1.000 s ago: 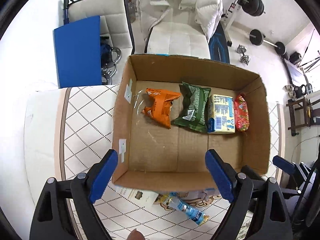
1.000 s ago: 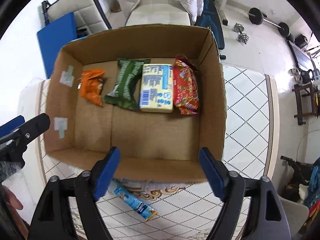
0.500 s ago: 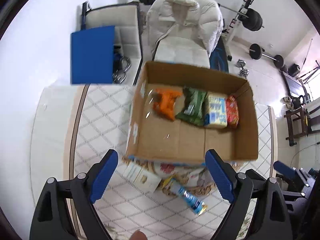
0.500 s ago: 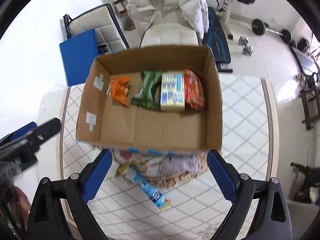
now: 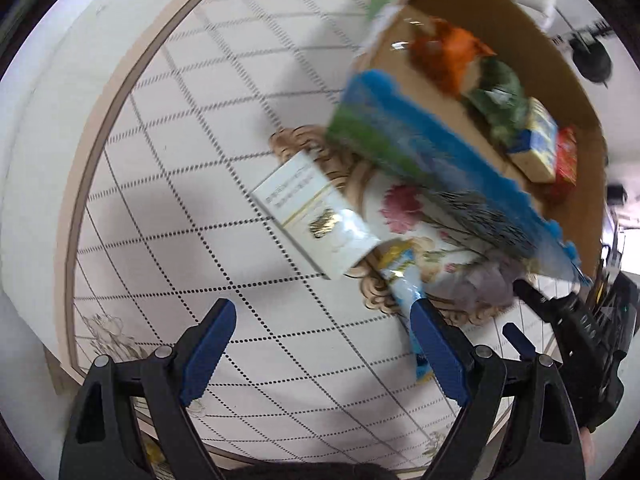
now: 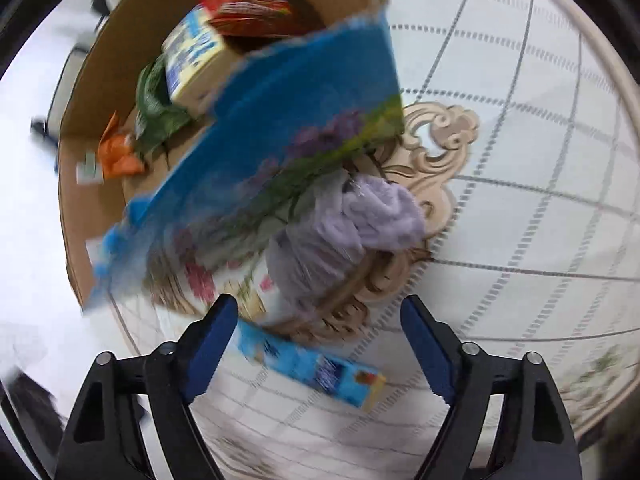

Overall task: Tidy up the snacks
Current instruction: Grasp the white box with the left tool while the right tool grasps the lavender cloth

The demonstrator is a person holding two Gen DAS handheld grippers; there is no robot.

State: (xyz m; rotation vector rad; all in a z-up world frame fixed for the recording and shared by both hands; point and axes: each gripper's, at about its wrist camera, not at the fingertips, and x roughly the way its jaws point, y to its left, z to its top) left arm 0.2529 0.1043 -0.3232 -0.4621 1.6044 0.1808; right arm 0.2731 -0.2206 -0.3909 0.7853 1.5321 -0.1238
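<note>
— What do we see of the tabletop (image 5: pixel 168 152)?
— White, diamond-quilted, brown-edged, a floral medallion (image 6: pixel 440 140) at centre.
— The snacks?
— Four sit in the cardboard box (image 5: pixel 472 128), upper right of frame; a white packet (image 5: pixel 316 216) and blue bar (image 6: pixel 316 368) lie outside.
— Our tools?
— Left tool (image 5: pixel 320 352) and right tool (image 6: pixel 320 344) both gape wide, empty.

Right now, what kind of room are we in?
Probably a room at home: a round table with a patterned cloth, a cardboard box of snacks, and loose snack packets like the white one beside it.
</note>
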